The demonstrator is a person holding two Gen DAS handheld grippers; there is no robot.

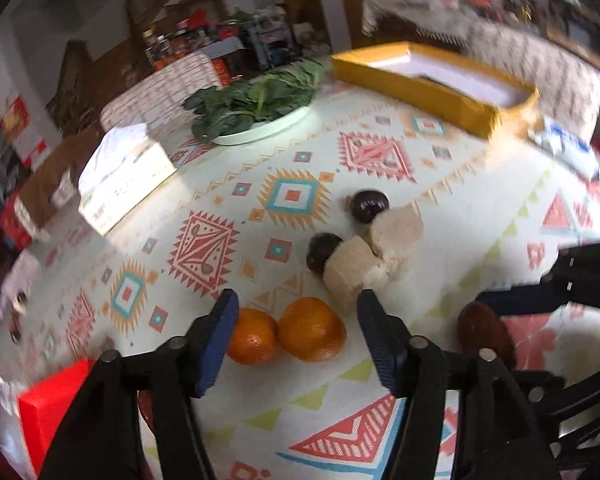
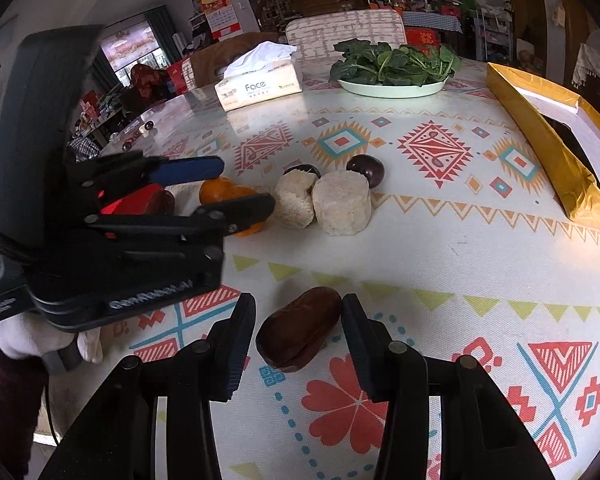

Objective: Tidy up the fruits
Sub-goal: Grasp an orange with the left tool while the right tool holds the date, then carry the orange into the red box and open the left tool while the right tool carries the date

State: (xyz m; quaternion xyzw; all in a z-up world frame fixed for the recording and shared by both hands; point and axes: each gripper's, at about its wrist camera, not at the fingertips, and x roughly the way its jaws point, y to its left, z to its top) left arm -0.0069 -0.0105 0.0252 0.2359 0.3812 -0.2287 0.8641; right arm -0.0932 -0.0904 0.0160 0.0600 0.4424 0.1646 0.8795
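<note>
Two oranges [image 1: 286,334] lie side by side on the patterned tablecloth, between the fingertips of my open left gripper [image 1: 296,312]. Behind them are two pale cut cylinder pieces [image 1: 374,254] and two dark plums [image 1: 368,205]. A dark brown oblong fruit [image 2: 300,334] lies between the jaws of my open right gripper [image 2: 298,316], not squeezed; it also shows in the left wrist view [image 1: 485,332]. The right wrist view shows the left gripper [image 2: 220,188] over the oranges [image 2: 230,196], beside the pale pieces [image 2: 340,202] and plums [image 2: 365,168].
A yellow open box [image 1: 440,84] [image 2: 548,136] stands at the far right. A white plate of leafy greens [image 2: 394,88] and a tissue box [image 2: 260,86] sit at the back. A red box [image 1: 52,400] is at the left table edge.
</note>
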